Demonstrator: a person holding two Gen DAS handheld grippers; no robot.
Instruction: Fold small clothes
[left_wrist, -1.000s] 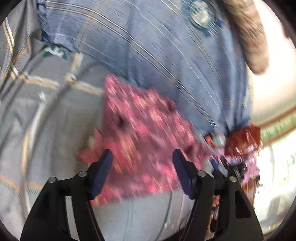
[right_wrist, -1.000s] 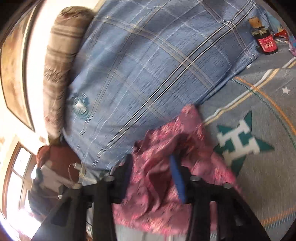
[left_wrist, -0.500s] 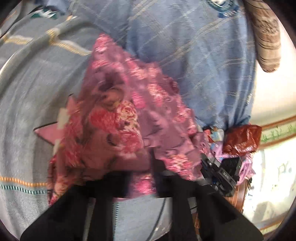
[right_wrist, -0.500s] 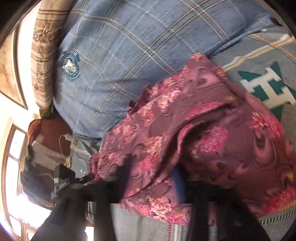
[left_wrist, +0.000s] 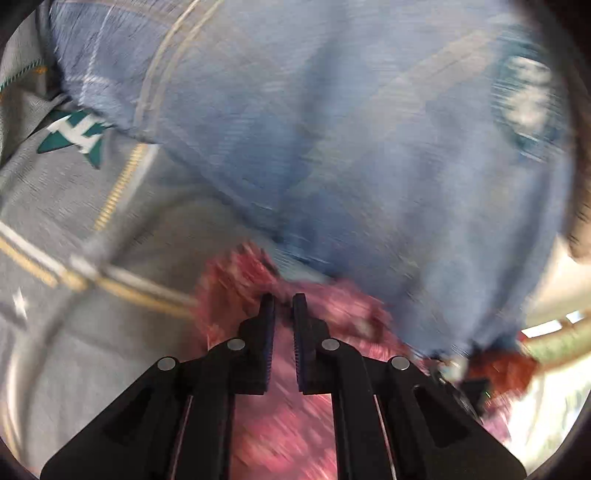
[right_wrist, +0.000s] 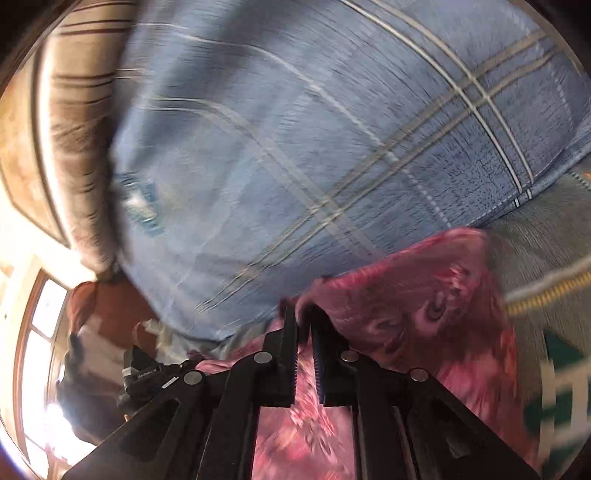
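A pink floral garment (left_wrist: 236, 288) lies on a grey bedspread (left_wrist: 55, 206), against the lower edge of a blue plaid pillow (left_wrist: 332, 129). My left gripper (left_wrist: 283, 299) is shut on the garment's upper edge, and cloth fills the narrow gap between its pads. In the right wrist view the same garment (right_wrist: 417, 306) is bunched to the right of my right gripper (right_wrist: 301, 314). A fold of it is pinched at the fingertips while those jaws are opening. Both views are blurred by motion.
The blue plaid pillow (right_wrist: 314, 147) fills the upper part of both views. A brown striped bolster (right_wrist: 77, 129) lies beyond it. A green star print (left_wrist: 74, 134) marks the bedspread. Reddish-brown clutter (right_wrist: 103, 306) and a black device (right_wrist: 144, 376) sit at the bed's edge by a bright window.
Both grippers went from open around the garment to closed on it. They have since carried its edge toward the pillow, so less of the cloth shows ahead of the fingers.
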